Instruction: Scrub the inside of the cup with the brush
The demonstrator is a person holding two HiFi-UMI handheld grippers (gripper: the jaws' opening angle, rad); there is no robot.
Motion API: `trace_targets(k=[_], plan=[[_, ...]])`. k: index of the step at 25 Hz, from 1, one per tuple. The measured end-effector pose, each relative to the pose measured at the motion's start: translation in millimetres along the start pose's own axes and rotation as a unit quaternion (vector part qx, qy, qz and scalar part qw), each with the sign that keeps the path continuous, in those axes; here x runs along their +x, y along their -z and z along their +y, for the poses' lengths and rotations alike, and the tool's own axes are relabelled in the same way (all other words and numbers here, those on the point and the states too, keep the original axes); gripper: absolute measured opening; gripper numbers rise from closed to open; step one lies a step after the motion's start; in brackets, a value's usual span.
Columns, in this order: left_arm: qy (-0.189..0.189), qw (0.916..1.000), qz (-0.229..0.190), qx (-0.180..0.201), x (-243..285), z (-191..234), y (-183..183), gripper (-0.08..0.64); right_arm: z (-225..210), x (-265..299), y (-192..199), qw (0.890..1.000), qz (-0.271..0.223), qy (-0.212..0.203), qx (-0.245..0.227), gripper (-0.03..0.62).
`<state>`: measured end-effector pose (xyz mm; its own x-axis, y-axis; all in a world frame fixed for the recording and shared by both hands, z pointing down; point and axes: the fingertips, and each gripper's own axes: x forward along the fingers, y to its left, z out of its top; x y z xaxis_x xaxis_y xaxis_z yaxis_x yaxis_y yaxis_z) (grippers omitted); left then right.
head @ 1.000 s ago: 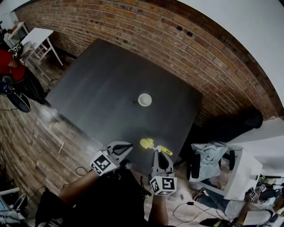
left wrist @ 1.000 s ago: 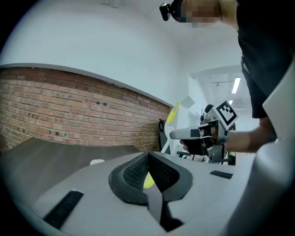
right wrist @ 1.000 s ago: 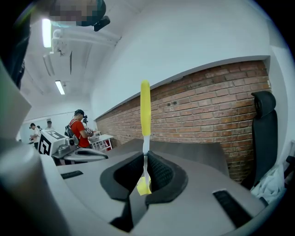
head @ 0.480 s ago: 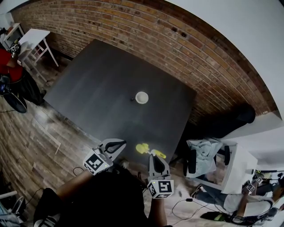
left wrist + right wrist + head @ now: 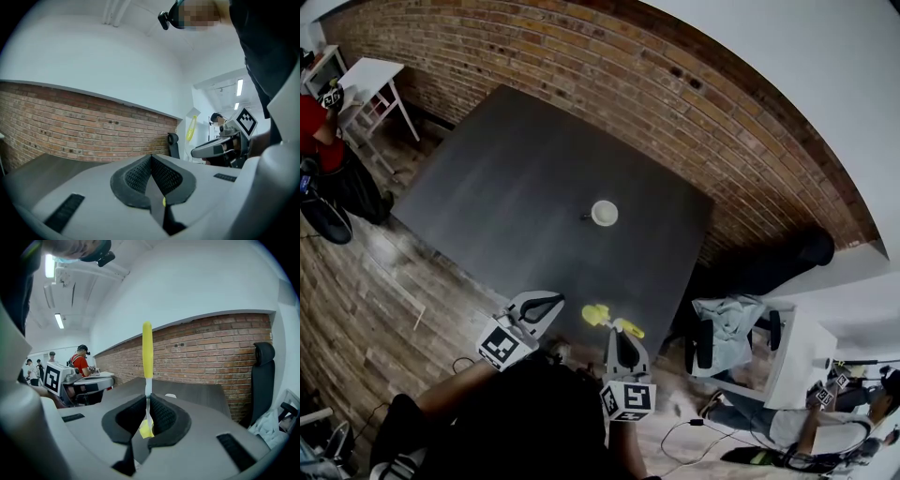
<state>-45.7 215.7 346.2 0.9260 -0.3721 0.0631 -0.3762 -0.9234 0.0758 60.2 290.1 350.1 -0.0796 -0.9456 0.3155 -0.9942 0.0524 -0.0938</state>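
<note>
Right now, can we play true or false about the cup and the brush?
1. The right gripper holds the brush. True.
2. The brush is inside the cup. False: the cup stands alone, far from the brush.
3. The left gripper holds the cup. False: it is shut and empty.
4. The cup stands on the table. True.

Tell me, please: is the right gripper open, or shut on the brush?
Shut on the brush. In the right gripper view, the right gripper has both jaws pressed against the brush's thin white neck.
</note>
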Motion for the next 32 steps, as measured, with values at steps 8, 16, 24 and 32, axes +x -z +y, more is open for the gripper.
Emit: trace_targets(k=[8, 16, 24, 32], plan=[[-0.022, 0.9997, -0.006, -0.006, -5.2, 8.6, -3.7, 0.032, -0.1, 6.3, -6.0, 0.999, -0.021, 0.044, 0.008, 0.044], [-0.017, 0.9996, -0.013, -0.017, -6.9, 9.4, -1.3, 0.032, 8.7, 9.7, -9.4, 0.999, -0.023, 0.042, 0.006, 0.044], [-0.016, 0.9997, -0.010, -0.015, -8.9, 13.3, -2.2, 0.032, 13.7, 13.0, -9.8, 0.999, -0.020, 0.034, 0.002, 0.044], [-0.020, 0.9995, -0.011, -0.022, -16.3, 15.7, -0.2, 0.032, 22.7, 15.7, -9.1, 1.000, -0.015, 0.020, -0.002, 0.044]])
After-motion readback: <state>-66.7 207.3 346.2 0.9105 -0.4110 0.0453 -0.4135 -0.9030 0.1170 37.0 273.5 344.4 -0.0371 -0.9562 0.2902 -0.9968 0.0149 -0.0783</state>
